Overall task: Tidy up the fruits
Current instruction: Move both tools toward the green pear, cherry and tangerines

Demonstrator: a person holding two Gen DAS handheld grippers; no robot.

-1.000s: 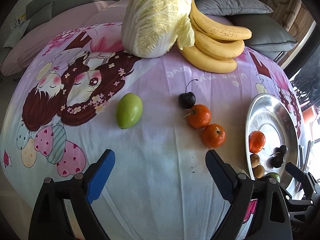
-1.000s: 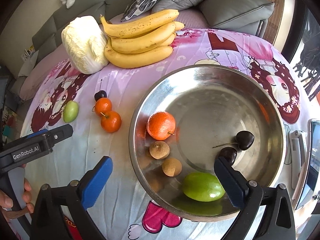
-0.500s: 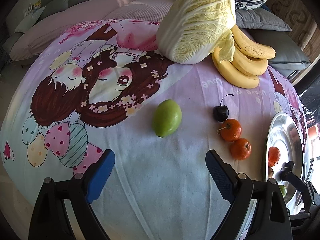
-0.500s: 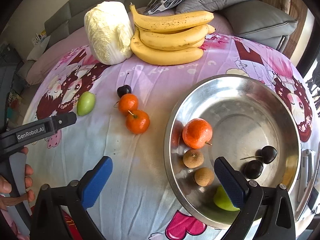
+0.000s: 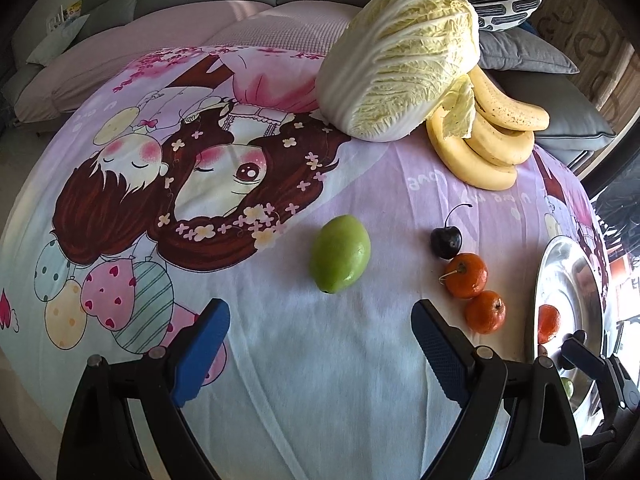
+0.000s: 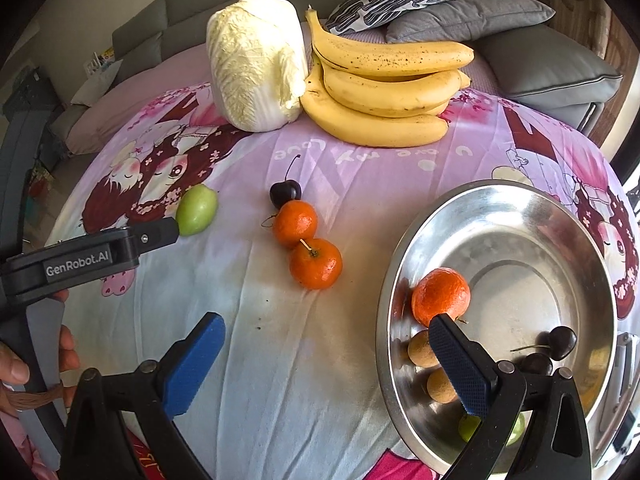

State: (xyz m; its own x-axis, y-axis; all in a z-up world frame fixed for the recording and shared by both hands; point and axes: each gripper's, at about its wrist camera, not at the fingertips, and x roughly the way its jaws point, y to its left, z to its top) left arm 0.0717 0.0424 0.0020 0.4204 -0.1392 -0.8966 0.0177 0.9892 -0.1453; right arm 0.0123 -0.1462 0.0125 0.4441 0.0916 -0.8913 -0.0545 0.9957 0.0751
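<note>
A green fruit (image 5: 340,259) (image 6: 197,209) lies on the cartoon-print cloth just ahead of my left gripper (image 5: 320,340), which is open and empty. To its right sit a dark cherry (image 5: 445,241) (image 6: 285,193) and two tangerines (image 5: 466,275) (image 6: 315,263). My right gripper (image 6: 328,344) is open and empty, one finger over the cloth and one over the steel bowl (image 6: 400,248) (image 5: 568,272). The bowl holds a tangerine (image 6: 440,295), two brown longans (image 6: 420,347), two dark cherries (image 6: 562,343) and a green fruit (image 6: 468,427).
A napa cabbage (image 5: 400,64) (image 6: 256,76) and a bunch of bananas (image 6: 384,92) (image 5: 488,136) lie at the far side of the table. Behind them are a grey sofa and cushions (image 6: 460,20). A person's hand (image 6: 16,368) holds the left tool.
Both views have swung left: the green fruit now sits between the left gripper's fingers in view, and the bowl has slid to the right. Neither gripper's jaws changed.
</note>
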